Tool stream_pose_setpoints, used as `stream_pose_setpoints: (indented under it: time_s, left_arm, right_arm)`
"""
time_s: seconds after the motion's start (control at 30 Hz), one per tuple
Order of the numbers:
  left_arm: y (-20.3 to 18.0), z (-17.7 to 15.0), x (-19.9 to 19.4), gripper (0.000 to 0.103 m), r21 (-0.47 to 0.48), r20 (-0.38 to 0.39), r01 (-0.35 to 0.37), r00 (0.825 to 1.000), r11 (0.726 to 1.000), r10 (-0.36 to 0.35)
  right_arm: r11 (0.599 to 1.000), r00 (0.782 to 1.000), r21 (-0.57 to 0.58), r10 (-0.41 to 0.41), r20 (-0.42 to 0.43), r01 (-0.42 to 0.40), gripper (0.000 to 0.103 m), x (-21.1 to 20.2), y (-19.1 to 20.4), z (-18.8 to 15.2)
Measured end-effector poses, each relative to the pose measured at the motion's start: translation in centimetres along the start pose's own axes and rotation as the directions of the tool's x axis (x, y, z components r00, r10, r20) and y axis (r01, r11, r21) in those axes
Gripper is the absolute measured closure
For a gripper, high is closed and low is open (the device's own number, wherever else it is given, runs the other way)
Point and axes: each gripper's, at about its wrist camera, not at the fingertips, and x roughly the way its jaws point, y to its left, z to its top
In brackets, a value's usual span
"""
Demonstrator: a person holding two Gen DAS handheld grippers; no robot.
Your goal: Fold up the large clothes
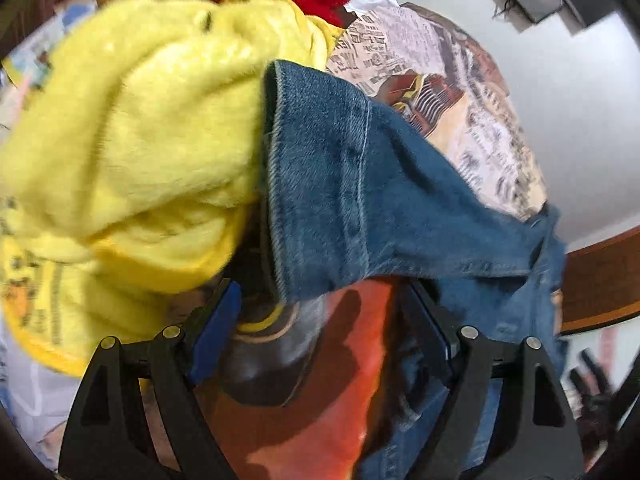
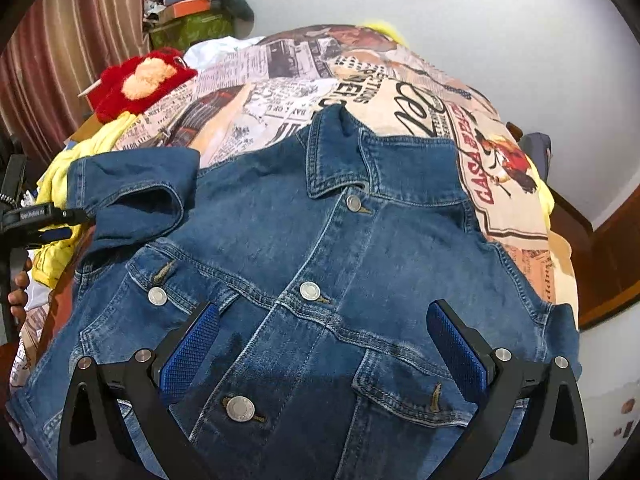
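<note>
1. 2 grippers are in play, and both stand released. The left gripper (image 1: pixel 320 336) has its jaws spread wide with no cloth pressed between the pads; only the orange-printed bedding shows in the gap. The right gripper (image 2: pixel 324 344) is likewise spread wide above the cloth, gripping nothing.

2. Just ahead of the left gripper's fingers lies the cuff end of the denim sleeve (image 1: pixel 332 184), its open hem facing the camera and lying near the tips but apart from both pads. In the right wrist view that same sleeve (image 2: pixel 132 196) sits bent inward across the shoulder, with the left gripper at the frame's left edge just beside it.

3. Below the right gripper the denim jacket (image 2: pixel 320 264) lies front-up and buttoned on the bed, collar (image 2: pixel 340 152) pointing away. Its fingers straddle the lower chest, 1 over each pocket flap; I cannot tell whether the tips touch the cloth.

4. My judgement of progress: early. 1 sleeve looks brought in, though loosely and not flat. The sleeve on the other side is hidden in both views, so its state is unknown. The body is still fully spread, so side folds and the bottom-to-collar fold remain.

5. Further out, a yellow fleece (image 1: pixel 132 140) is heaped just beside the sleeve, a red plush toy (image 2: pixel 140 80) lies beyond, and the newspaper-print bedcover (image 2: pixel 280 80) carries everything.
</note>
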Motion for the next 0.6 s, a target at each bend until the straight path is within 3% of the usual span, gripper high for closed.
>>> stream_pose_setpoints:
  time_s: [0.1, 0.13, 0.2, 0.3, 0.4, 0.5, 0.6]
  left_arm:
    - [-0.4, 1.1, 0.7, 0.046, -0.019, 0.005, 0.03, 1.0, 0.999, -0.03]
    - [-0.7, 1.6, 0.9, 0.061, -0.011, 0.014, 0.011, 1.0, 1.0, -0.011]
    - [-1.4, 2.0, 1.1, 0.074, 0.021, 0.022, -0.04, 0.999, 0.999, 0.039]
    - [-3.0, 2.1, 0.7, 0.08, 0.084, 0.094, -0.153, 0.985, 0.985, 0.145]
    - [-5.9, 1.9, -1.2, 0.083, 0.187, 0.199, -0.258, 0.955, 0.948, 0.221]
    - [-9.3, 1.9, -3.9, 0.084, 0.269, 0.296, -0.29, 0.932, 0.918, 0.208]
    - [-13.6, 2.4, -6.6, 0.087, 0.343, 0.371, -0.281, 0.917, 0.897, 0.146]
  right_arm:
    - [1.0, 1.0, 0.011, 0.001, -0.015, -0.001, 0.0, 0.4, -0.2, 0.0]
    - [1.0, 1.0, 0.015, 0.001, -0.017, -0.001, 0.0, 0.4, -0.3, 0.0]
    - [1.0, 1.0, 0.017, -0.004, -0.018, 0.005, 0.0, 0.4, -0.5, 0.0]
    - [1.0, 1.0, 0.016, -0.02, -0.007, 0.02, 0.0, 0.3, -1.0, -0.1]
    - [0.999, 1.0, 0.03, -0.025, 0.001, 0.025, 0.0, 0.1, -1.8, -0.1]
    - [0.998, 1.0, 0.064, -0.011, 0.006, 0.011, 0.0, -0.1, -2.9, -0.2]
    - [0.995, 1.0, 0.096, 0.001, 0.026, -0.003, 0.0, -0.8, -4.0, -0.3]
